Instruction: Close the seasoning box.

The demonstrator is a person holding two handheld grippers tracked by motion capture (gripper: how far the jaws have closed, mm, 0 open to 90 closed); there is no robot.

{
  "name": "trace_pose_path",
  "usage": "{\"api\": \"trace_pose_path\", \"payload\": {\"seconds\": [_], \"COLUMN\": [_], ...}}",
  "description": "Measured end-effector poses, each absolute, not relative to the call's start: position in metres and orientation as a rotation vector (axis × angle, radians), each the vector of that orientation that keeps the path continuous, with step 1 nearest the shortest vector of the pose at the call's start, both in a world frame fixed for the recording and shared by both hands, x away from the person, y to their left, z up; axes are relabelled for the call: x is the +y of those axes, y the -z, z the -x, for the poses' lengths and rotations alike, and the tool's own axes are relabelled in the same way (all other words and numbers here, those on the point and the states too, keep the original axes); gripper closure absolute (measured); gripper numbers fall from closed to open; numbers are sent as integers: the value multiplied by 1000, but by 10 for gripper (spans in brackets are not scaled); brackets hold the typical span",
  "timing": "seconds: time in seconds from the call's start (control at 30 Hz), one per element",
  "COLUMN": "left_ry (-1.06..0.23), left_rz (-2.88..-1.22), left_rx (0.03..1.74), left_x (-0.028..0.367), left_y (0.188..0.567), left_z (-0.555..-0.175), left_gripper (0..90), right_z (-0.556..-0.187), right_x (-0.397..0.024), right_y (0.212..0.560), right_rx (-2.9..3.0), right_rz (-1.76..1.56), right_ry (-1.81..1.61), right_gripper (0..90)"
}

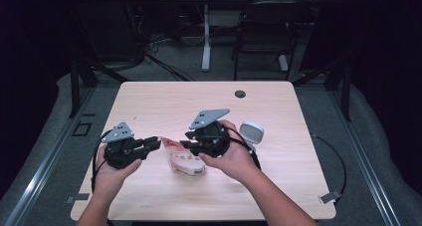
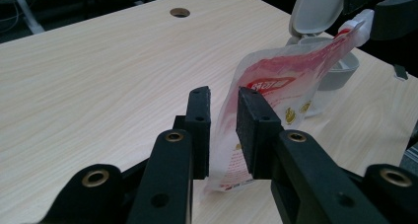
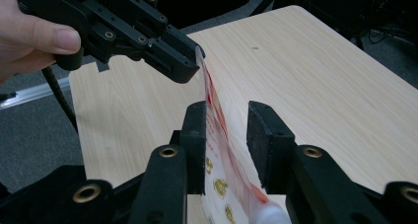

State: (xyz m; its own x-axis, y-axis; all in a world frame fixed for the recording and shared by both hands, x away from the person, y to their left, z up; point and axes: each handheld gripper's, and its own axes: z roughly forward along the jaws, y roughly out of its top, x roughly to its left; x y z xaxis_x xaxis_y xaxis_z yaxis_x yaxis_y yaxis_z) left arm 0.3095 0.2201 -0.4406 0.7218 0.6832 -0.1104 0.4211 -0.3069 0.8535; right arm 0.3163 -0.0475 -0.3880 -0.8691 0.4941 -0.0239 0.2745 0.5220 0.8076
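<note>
Counter [image 1: 149, 101] space comes first: we see a light wood top with rounded corners, bare across its far half and along its left and right edges, so both sides offer open room. Grey floor [image 1: 45, 151] surrounds the counter. A black chair [image 1: 263, 32] and the white leg of a second table [image 1: 206, 37] stand well behind it in a dark room.

We find the left hand-held gripper [image 1: 154, 145] and the right hand-held gripper [image 1: 186, 145] near the front edge, tips facing each other with the pouch [image 1: 185, 161] between them. The red-and-white plastic pouch rests its lower end on the counter.

In the left gripper view the pouch [image 2: 276, 81] passes between parted jaws, with a clear gap at one pad, so we read no clamp. In the right gripper view the film [image 3: 217, 135] leans on one pad and stands off the other: parted, not pressing.

A grey container [image 1: 252, 132] sits just right of the right hand, with its flip lid [image 2: 315, 9] raised. We cannot tell its contents.

A round cable hole [image 1: 240, 94] marks the far edge.
</note>
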Motion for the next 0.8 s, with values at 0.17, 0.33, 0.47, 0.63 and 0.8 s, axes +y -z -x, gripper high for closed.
{"api": "trace_pose_path", "payload": {"seconds": [0.17, 0.33, 0.47, 0.63, 0.8], "left_ry": [-334, -339, -341, -342, -342], "left_rz": [-1939, -1930, -1919, -1911, -1912], "left_rx": [854, 863, 877, 883, 885], "left_x": [224, 229, 235, 238, 239], "left_y": [441, 440, 439, 438, 439], "left_z": [-310, -311, -312, -312, -312], "left_gripper": [748, 745, 744, 743, 741], "right_z": [-319, -328, -334, -339, -342], "right_x": [-33, -24, -16, -7, 0], "right_y": [387, 386, 387, 390, 396], "right_rx": [2543, 2584, 2614, 2636, 2666], "right_rz": [-609, -618, -610, -612, -616], "right_ry": [-1226, -1217, -1168, -1114, -1057], "right_gripper": [693, 697, 705, 714, 722]}}
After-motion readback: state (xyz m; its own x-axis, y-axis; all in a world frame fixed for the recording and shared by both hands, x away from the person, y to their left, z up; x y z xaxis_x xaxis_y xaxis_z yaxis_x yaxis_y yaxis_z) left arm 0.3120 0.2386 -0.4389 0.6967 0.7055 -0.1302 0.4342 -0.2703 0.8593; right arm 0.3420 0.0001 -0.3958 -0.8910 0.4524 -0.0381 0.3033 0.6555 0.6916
